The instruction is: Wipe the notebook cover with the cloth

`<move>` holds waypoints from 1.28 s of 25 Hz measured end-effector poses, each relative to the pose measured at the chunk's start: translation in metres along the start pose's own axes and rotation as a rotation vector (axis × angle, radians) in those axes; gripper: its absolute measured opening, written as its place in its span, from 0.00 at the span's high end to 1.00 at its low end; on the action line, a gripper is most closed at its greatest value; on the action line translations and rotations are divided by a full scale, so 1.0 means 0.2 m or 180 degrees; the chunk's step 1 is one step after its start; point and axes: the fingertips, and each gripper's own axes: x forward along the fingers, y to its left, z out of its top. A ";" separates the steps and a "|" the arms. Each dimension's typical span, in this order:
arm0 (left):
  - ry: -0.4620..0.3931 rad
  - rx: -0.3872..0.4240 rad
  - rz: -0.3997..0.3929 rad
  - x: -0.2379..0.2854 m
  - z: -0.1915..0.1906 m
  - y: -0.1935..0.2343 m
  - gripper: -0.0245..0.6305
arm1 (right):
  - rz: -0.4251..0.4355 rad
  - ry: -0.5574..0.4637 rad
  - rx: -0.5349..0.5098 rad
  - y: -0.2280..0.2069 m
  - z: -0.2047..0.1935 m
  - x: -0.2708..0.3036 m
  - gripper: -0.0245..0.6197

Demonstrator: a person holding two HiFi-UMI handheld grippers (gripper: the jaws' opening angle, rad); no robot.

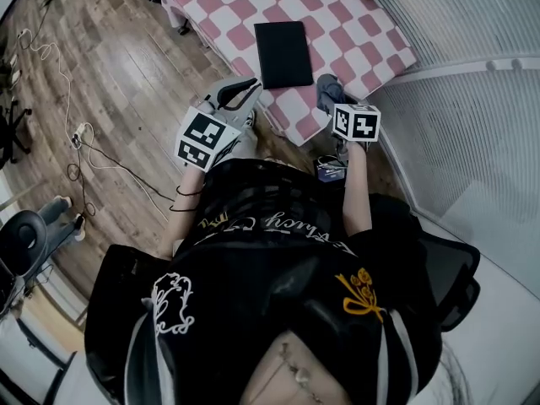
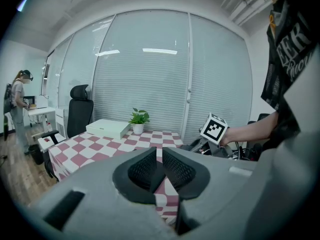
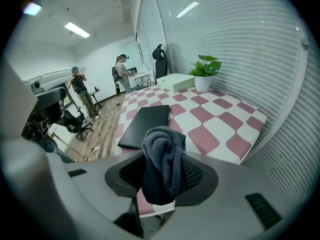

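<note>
The black notebook (image 1: 283, 53) lies flat near the front edge of a table with a pink and white checked cover (image 1: 371, 32). In the right gripper view the notebook (image 3: 145, 125) is just ahead and slightly left of the jaws. My right gripper (image 3: 165, 156) is shut on a bunched dark grey cloth (image 3: 161, 151), held over the table's front edge to the right of the notebook. In the head view the cloth (image 1: 326, 83) is a dark lump beyond the marker cube (image 1: 355, 122). My left gripper (image 2: 159, 156) is shut with nothing in it, at the table edge, left of the notebook.
A potted plant (image 3: 204, 74) and a white box (image 3: 175, 81) stand at the table's far end. An office chair (image 2: 80, 109) is beyond it. Slatted blinds (image 1: 456, 125) close the right side. Cables (image 1: 80, 142) lie on the wooden floor. Two people (image 3: 82, 96) stand far off.
</note>
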 end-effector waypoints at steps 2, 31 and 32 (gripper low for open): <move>-0.0013 0.0012 0.0021 -0.03 -0.01 -0.05 0.91 | 0.0035 -0.0142 0.0062 0.02 0.01 -0.08 0.76; 0.0147 0.0110 -0.0082 -0.41 -0.23 -0.77 0.91 | 0.0688 -0.1040 0.0071 0.60 -0.26 -0.79 0.77; 0.0139 0.0129 -0.0102 -0.43 -0.22 -0.77 0.91 | 0.0709 -0.1032 0.0057 0.64 -0.26 -0.78 0.77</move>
